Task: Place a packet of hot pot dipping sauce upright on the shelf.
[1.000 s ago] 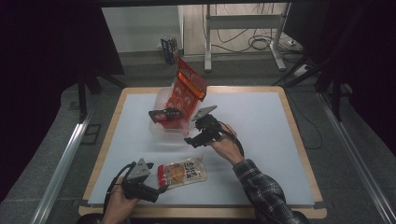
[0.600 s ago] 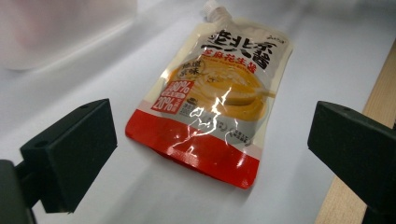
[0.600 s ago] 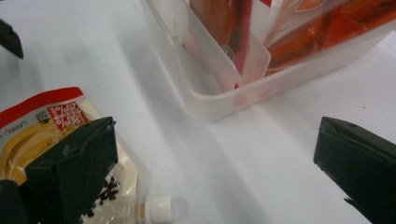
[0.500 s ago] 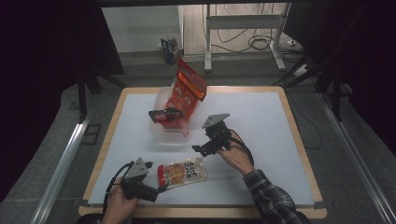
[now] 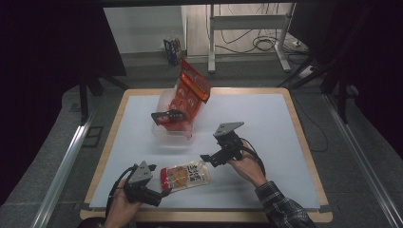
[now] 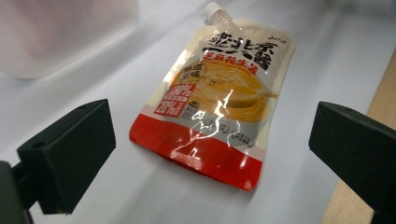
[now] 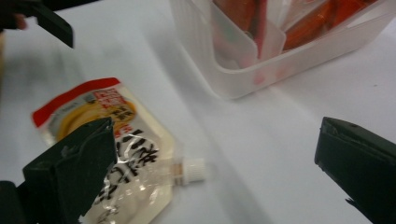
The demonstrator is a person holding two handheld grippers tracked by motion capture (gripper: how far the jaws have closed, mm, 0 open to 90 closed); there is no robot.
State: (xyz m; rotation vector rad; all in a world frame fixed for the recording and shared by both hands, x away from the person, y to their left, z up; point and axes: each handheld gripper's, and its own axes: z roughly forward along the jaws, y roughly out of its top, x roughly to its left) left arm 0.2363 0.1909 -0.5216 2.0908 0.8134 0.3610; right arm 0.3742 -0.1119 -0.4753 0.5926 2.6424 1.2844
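Clear bin [image 5: 172,134] (red packets [image 5: 190,92] inside) stands beyond pouch [image 5: 186,175].

A white-topped desk [image 5: 266,123] with a light wooden rim is set on a grey floor [image 5: 361,142]. Beyond its far edge, a pale wall [image 5: 142,28], a metal stand [image 5: 247,33] and loose cables [image 5: 266,45] are seen. Both sides are flanked by dark curtains [image 5: 47,47].

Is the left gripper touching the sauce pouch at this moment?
Apart. In the left gripper view, the left gripper has its jaws wide open, with bare white table showing between each jaw and the sauce pouch, which lies flat.
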